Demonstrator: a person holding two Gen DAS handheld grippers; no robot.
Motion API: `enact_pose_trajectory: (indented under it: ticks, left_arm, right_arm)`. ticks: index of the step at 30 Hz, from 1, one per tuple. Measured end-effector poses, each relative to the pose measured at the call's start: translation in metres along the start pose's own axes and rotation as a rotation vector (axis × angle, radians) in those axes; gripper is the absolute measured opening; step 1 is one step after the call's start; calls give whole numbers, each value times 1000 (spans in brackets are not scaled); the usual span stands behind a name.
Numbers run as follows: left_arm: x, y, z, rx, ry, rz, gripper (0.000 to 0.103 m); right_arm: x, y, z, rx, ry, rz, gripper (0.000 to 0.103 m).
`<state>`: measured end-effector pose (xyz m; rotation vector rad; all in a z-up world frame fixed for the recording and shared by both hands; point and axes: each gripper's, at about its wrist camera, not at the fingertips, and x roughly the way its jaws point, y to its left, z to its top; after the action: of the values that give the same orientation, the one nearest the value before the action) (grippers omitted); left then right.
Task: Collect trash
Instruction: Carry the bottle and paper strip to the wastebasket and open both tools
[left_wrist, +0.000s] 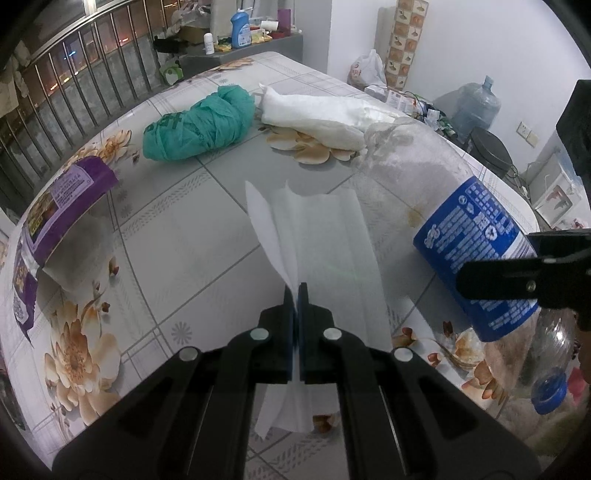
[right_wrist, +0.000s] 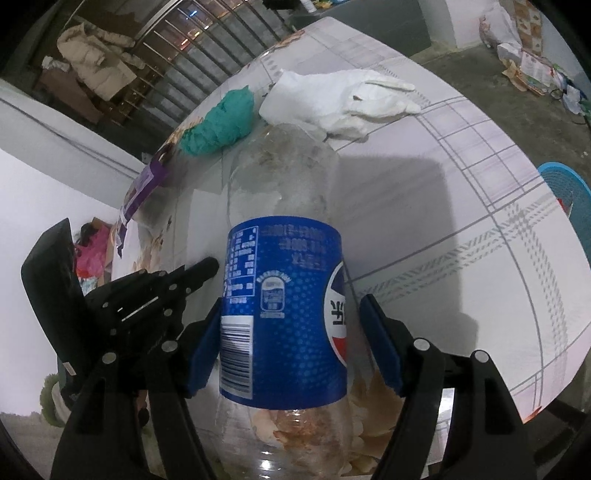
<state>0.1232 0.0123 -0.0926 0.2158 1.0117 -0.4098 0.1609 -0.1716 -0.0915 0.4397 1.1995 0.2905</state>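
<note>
My left gripper (left_wrist: 296, 291) is shut on a white paper tissue (left_wrist: 325, 236) and holds it above the floral table (left_wrist: 177, 236). My right gripper (right_wrist: 290, 314) is shut on an empty clear plastic bottle with a blue label (right_wrist: 284, 306), its pads pressing both sides of the label. The bottle also shows at the right of the left wrist view (left_wrist: 476, 258), cap end toward the camera. A crumpled green plastic bag (left_wrist: 199, 127) and a white glove (left_wrist: 317, 118) lie at the far side of the table. A purple package (left_wrist: 62, 206) lies at the left.
A metal railing (left_wrist: 74, 85) runs beyond the table's far left edge. A cabinet with a blue detergent bottle (left_wrist: 242, 27) stands behind. A large water jug (left_wrist: 476, 103) and a dark bin (left_wrist: 491, 151) stand on the floor at the right. A blue basket (right_wrist: 569, 192) sits at the right.
</note>
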Motion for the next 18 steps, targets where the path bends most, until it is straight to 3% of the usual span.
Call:
enact_pose_trajectory:
  ticks: [6, 11, 18]
  left_arm:
    - [0, 0, 0, 0, 0, 0, 0]
    - [0, 0, 0, 1, 0, 1, 0]
    - [0, 0, 0, 1, 0, 0, 0]
  right_arm:
    - [1, -1, 0, 1, 2, 18, 70]
    - [4, -6, -1, 35, 17, 87, 59]
    - [0, -10, -1, 65, 4, 102, 58]
